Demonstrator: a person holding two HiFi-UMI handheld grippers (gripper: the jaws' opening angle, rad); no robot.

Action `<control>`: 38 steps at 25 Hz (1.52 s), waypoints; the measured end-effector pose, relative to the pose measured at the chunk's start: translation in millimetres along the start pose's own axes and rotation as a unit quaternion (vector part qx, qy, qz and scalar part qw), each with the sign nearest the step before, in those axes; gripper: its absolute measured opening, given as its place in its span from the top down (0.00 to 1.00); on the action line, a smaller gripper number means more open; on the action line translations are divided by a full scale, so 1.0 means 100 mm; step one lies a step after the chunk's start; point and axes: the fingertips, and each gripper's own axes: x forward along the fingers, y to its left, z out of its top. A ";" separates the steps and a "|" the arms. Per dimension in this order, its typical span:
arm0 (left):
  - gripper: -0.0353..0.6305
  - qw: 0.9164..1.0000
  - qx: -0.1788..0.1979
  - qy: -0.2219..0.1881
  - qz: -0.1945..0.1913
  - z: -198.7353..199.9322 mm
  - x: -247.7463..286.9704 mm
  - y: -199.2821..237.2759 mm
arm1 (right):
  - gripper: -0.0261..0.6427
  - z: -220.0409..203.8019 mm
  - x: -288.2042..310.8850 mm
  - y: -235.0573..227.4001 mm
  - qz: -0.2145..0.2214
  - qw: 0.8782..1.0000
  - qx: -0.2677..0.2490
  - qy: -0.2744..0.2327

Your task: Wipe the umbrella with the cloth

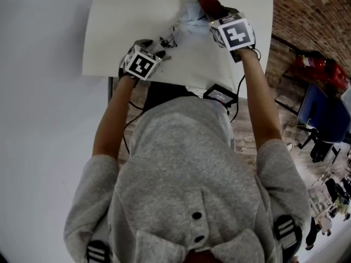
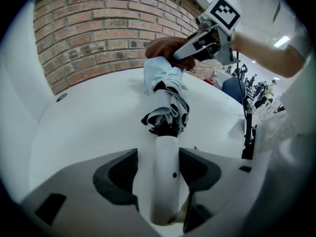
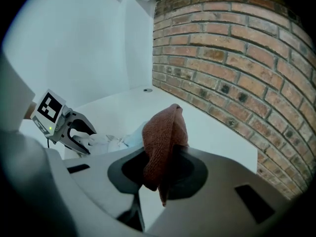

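Left gripper view: left gripper (image 2: 165, 164) clamps the white handle (image 2: 165, 186) of the umbrella (image 2: 170, 107) near the table's (image 2: 94, 117) far edge, right gripper (image 2: 183, 53) pinches the brown cloth (image 2: 160, 47) at its canopy, so wiping looks underway, and the next move likely calls for a steady stroke toward the handle.

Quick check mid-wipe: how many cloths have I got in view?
1: the brown cloth is clamped in the right claw, at the far end of the folded umbrella, whose handle the left claw grips. None else shows; the umbrella could hide another.
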 end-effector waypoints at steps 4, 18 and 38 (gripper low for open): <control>0.55 1.000 0.001 0.001 0.001 0.00 0.01 0.02 | 0.84 -0.05 0.07 0.18 0.016 1.000 -0.007 0.006; 0.55 1.000 0.005 -0.002 0.009 -0.01 0.03 0.05 | 0.84 -0.13 0.16 0.47 0.026 1.000 0.010 0.007; 0.55 1.000 0.003 -0.003 0.003 -0.01 0.03 0.01 | 0.84 -0.19 0.22 0.67 0.028 0.999 -0.001 0.022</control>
